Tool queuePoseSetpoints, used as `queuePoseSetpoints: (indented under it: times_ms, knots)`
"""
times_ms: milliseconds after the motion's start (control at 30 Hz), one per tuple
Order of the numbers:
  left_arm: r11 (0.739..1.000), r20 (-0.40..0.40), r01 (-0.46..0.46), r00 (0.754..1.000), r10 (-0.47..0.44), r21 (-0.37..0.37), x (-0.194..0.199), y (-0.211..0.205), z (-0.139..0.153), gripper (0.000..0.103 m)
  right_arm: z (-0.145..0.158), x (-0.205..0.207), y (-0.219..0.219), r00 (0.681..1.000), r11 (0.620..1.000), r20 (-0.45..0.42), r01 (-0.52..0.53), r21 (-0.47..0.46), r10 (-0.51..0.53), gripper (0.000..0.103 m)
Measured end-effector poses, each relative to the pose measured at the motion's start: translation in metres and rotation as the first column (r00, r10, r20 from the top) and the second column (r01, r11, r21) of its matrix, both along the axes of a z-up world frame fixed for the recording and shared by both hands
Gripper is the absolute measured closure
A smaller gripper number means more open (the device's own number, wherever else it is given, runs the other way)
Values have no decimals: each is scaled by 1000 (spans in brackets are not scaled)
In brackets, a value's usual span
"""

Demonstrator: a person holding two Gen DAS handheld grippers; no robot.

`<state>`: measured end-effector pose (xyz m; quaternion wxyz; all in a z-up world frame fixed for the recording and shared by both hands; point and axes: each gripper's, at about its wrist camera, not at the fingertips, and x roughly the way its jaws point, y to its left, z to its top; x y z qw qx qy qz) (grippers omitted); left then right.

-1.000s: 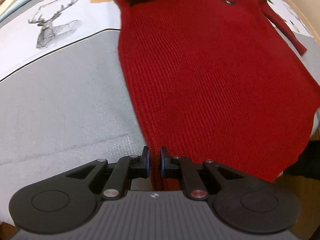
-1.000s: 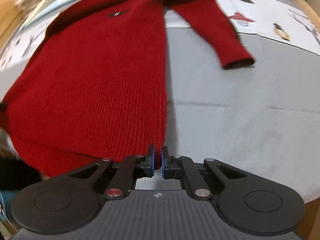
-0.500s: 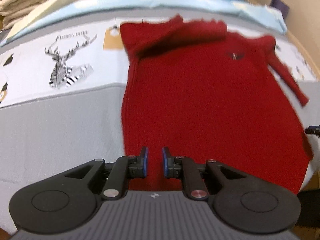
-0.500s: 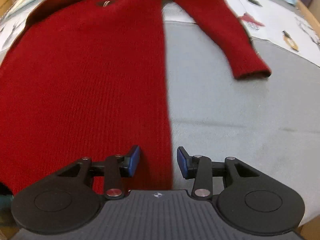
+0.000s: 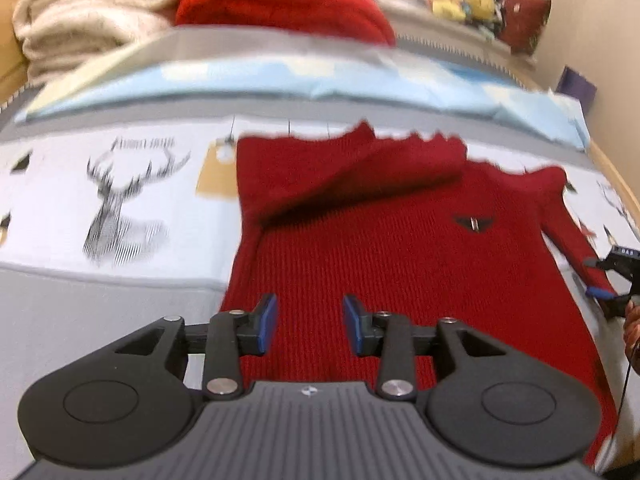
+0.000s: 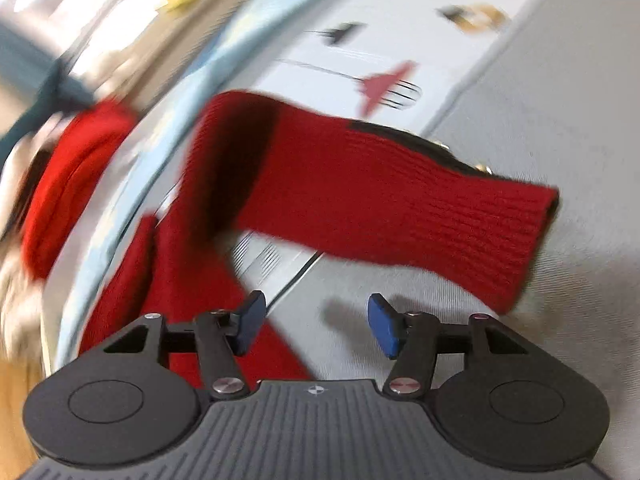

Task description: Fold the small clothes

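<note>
Left gripper (image 5: pixel 309 322) and right gripper (image 6: pixel 313 323) — both opening, empty — above the red sweater (image 5: pixel 400 264).

Black hand-held gripper (image 5: pixel 308 322), blue pads (image 5: pixel 267 322)

Left hand-held gripper (image 5: pixel 308 324) and right hand-held gripper (image 6: pixel 314 326) opening, both empty.

Ribbed red knit sweater (image 5: pixel 392 248) on smooth, matt printed cloth cover (image 5: pixel 80 280).
</note>
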<state>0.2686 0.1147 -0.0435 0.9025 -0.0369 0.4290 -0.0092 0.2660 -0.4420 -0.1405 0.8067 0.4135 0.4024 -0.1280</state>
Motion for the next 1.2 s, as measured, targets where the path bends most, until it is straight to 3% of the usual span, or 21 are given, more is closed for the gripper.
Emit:
queuePoseSetpoints:
  times_ms: [100, 200, 267, 300, 333, 400, 500, 567, 600, 700, 767, 800, 833, 867, 933, 1000, 1067, 1100, 1133, 1200]
  knots:
    - [1000, 43, -10, 999, 9, 5, 33, -7, -10, 62, -6, 15, -3, 998, 998, 10, 64, 16, -65, 44]
    - [999, 65, -34, 997, 36, -34, 68, -13, -20, 62, -3, 28, -9, 995, 994, 25, 102, -33, -101, 46]
    - [999, 108, -14, 994, 19, -49, 92, -24, -21, 56, -3, 37, -17, 992, 987, 3, 130, -90, -130, 73]
    - [999, 132, -4, 991, 11, -50, 102, -30, -20, 45, -4, 39, -23, 991, 985, 0, 132, -107, -133, 89]
    - [999, 156, 5, 988, 2, -48, 114, -37, -20, 39, -2, 37, -27, 990, 984, 6, 137, -116, -138, 92]
    - [999, 177, 19, 984, -13, -31, 139, -52, -25, 23, 8, 38, -44, 986, 974, 35, 165, -154, -162, 93]
    - [998, 135, 57, 989, -55, -10, 183, -75, -42, 23, 35, 37, -81, 968, 935, 121, 246, -257, -222, 94]
    - [997, 102, 77, 992, -76, -1, 212, -91, -53, 23, 51, 30, -115, 943, 880, 168, 329, -343, -287, 94]
    - [995, 89, 99, 991, -99, -3, 226, -99, -57, 23, 54, 26, -133, 930, 851, 175, 368, -375, -324, 94]
    - [985, 8, 173, 985, -173, 11, 258, -118, -74, 23, 39, 27, -164, 931, 845, 113, 363, -393, -347, 95]
    - [978, -35, 207, 978, -207, 21, 275, -124, -84, 32, 28, 28, -169, 944, 873, 85, 328, -361, -319, 94]
    - [973, -55, 230, 972, -229, 11, 280, -124, -88, 69, 26, 28, -166, 946, 875, 73, 321, -363, -316, 94]
    - [967, -83, 256, 963, -255, -3, 285, -122, -91, 93, 26, 29, -163, 947, 871, 67, 316, -376, -314, 93]
    - [962, -88, 272, 958, -272, -15, 285, -114, -90, 92, 28, 30, -157, 948, 865, 70, 313, -392, -311, 91]
    - [962, 2, 274, 962, -274, -14, 271, -91, -69, 93, 38, 30, -144, 953, 865, 90, 300, -402, -289, 83]
    - [983, 106, 179, 978, -181, 27, 245, -46, -39, 93, 48, 33, -132, 956, 862, 106, 292, -415, -273, 82]
    - [999, 165, -1, 986, -7, 47, 216, 21, -15, 93, 60, 39, -121, 963, 876, 128, 267, -401, -235, 81]
    - [992, 191, -105, 978, 88, 77, 198, 59, -7, 92, 67, 42, -111, 967, 883, 139, 250, -397, -211, 78]
    - [969, 213, -213, 960, 183, 128, 180, 95, -2, 92, 74, 44, -102, 973, 891, 151, 222, -396, -176, 74]
    - [861, 215, -460, 883, 418, 217, 140, 172, -3, 89, 84, 52, -83, 981, 899, 171, 157, -409, -94, 72]
